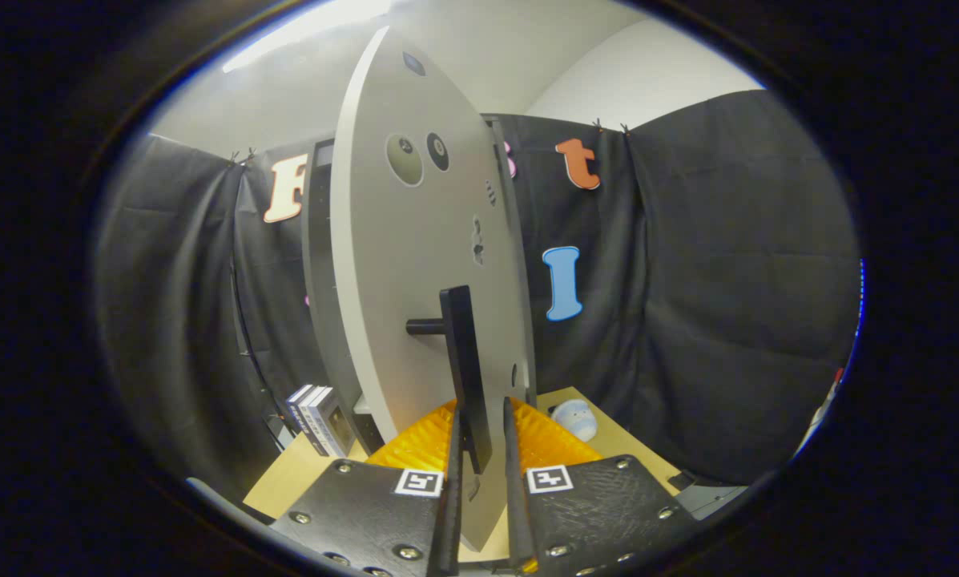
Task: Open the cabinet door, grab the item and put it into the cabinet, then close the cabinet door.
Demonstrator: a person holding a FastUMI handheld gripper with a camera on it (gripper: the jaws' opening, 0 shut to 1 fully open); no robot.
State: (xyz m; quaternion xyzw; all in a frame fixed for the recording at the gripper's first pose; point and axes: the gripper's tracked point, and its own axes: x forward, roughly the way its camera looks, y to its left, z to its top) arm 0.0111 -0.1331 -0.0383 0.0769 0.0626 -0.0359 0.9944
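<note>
The tongs (479, 461) were clamped on the cabinet door's (415, 264) bar handle (465, 361); the door stood ajar. Swing along the hinge arc, grip firm.

Grey cabinet door (415, 264) ajar, black handle (465, 361)

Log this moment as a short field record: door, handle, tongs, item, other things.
door: grey cabinet door, swung open, seen nearly edge-on
handle: black bar handle on the door, lower end between the tongs' fingers
tongs: fingers close on either side of the handle; contact cannot be told
item: pale round plush toy on the wooden table, beyond the fingers
other: small boxes beside the cabinet base
</note>
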